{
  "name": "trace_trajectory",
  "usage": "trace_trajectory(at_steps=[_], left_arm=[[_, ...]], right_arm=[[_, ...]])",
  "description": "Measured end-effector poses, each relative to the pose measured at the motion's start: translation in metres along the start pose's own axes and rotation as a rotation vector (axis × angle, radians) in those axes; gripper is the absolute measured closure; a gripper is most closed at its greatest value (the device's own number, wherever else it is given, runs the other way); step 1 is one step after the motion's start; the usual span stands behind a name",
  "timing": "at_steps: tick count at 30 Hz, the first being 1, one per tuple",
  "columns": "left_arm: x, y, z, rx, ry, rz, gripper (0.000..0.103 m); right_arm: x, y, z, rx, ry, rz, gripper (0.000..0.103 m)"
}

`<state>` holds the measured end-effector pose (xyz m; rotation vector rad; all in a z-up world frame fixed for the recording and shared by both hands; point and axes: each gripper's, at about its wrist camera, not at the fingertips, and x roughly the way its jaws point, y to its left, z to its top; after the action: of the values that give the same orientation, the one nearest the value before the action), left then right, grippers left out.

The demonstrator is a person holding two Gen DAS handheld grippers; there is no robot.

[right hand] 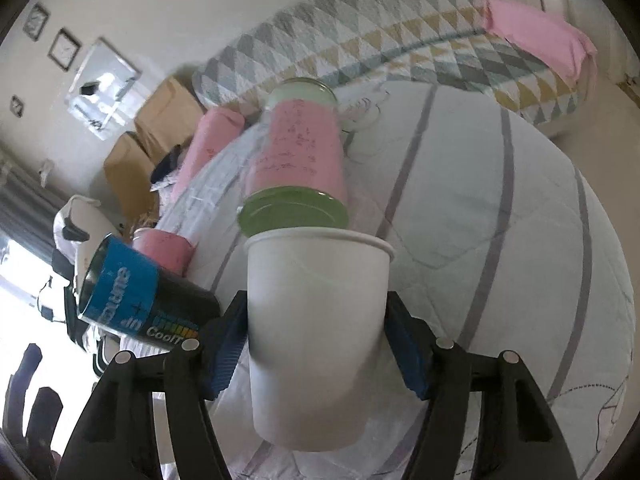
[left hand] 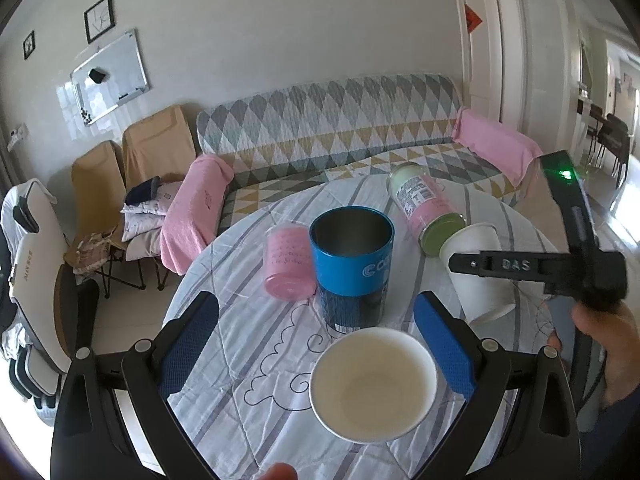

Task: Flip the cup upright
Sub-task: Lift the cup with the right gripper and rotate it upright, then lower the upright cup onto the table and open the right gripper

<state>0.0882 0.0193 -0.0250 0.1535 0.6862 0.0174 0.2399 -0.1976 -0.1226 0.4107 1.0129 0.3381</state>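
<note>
- Our right gripper clamps a white paper cup between its blue pads, the cup held tilted, rim away from us.
- Our left gripper is spread wide, gripping nothing; a second white cup stands upright between its fingers.
- Just beyond it stands a blue tin; two pink jars lie on the striped tablecloth.

Round table in a striped quilted cloth, mid-frame: upright blue tin, white cup lower down, pink jar probably sideways, pink-green bottle lying upper right.
</note>
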Motion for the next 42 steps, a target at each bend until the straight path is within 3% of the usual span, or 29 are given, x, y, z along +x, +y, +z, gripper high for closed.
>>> trace_trajectory(at_steps=[3, 14, 20, 37, 42], left_arm=[[0.0, 0.0, -0.003, 0.001, 0.009, 0.001, 0.003], [-0.014, 0.012, -0.015, -0.051, 0.01, -0.014, 0.003], [-0.024, 0.013, -0.024, -0.057, 0.005, -0.034, 0.003], [-0.045, 0.001, -0.039, -0.032, -0.003, -0.069, 0.003], [-0.05, 0.001, -0.043, -0.032, 0.0, -0.074, 0.003]], right_arm=[[-0.01, 0.006, -0.012, -0.048, -0.044, 0.022, 0.037], [-0.057, 0.053, -0.082, -0.372, -0.307, -0.036, 0.037], [-0.066, 0.06, -0.11, -0.459, -0.384, -0.081, 0.036], [-0.075, 0.05, -0.146, -0.445, -0.381, -0.117, 0.035], [-0.077, 0.055, -0.156, -0.447, -0.381, -0.12, 0.025]])
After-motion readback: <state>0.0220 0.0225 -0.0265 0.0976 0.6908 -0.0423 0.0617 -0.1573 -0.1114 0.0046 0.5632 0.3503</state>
